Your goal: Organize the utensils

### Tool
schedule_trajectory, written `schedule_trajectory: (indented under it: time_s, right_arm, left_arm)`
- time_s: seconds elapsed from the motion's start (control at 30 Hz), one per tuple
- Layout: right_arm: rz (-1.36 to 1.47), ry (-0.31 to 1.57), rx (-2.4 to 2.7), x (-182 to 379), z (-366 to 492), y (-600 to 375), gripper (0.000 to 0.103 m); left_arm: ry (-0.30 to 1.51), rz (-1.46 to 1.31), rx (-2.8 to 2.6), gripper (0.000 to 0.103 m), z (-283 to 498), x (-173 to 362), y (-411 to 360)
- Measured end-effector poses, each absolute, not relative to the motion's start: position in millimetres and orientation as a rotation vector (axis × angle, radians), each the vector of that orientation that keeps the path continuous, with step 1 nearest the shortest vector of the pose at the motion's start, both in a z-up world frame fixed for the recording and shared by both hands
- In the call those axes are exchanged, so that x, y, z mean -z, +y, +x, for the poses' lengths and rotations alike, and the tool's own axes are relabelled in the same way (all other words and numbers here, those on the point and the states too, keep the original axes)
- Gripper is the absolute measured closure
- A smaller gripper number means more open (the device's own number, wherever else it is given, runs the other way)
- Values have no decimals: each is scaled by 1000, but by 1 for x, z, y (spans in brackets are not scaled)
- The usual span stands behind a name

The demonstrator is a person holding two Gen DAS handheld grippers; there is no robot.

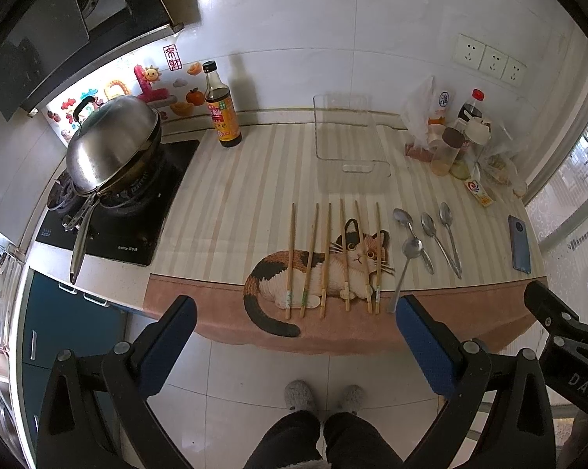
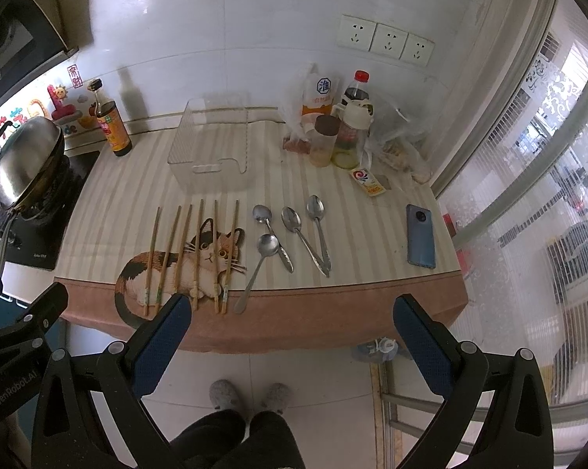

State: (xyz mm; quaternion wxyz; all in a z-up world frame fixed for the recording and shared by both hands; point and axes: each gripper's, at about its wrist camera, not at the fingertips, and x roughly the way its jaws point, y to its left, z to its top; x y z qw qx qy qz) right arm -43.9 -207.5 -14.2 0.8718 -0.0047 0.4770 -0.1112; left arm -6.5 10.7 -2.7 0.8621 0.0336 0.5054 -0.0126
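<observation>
Several wooden chopsticks (image 1: 325,260) (image 2: 188,254) lie side by side on a striped cat-print cloth (image 1: 255,203) (image 2: 129,203). Several metal spoons (image 1: 431,238) (image 2: 294,234) lie to their right. A clear plastic tray (image 1: 348,136) (image 2: 212,144) stands behind them, empty. My left gripper (image 1: 296,312) is open and empty, held back from the counter's front edge. My right gripper (image 2: 294,310) is open and empty, also short of the edge. In the left wrist view the right gripper's body (image 1: 567,328) shows at far right.
A dark sauce bottle (image 1: 221,109) (image 2: 112,121) stands at back left. A lidded wok (image 1: 114,144) (image 2: 28,156) sits on the stove. Jars, bottles and bags (image 1: 458,136) (image 2: 341,133) crowd the back right. A blue phone (image 1: 520,244) (image 2: 421,236) lies at right.
</observation>
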Motion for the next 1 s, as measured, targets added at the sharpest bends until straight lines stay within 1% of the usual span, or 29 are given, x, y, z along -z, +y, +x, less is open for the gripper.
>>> schedule_trajectory:
  time_s: [0.83, 1.0]
  right_arm:
    - [-14, 992, 234, 14, -52, -201, 0]
    - [11, 956, 243, 19, -50, -209, 0]
  left_arm:
    - [1054, 61, 26, 0, -11, 3, 12]
    - [949, 64, -12, 0, 4, 1, 10]
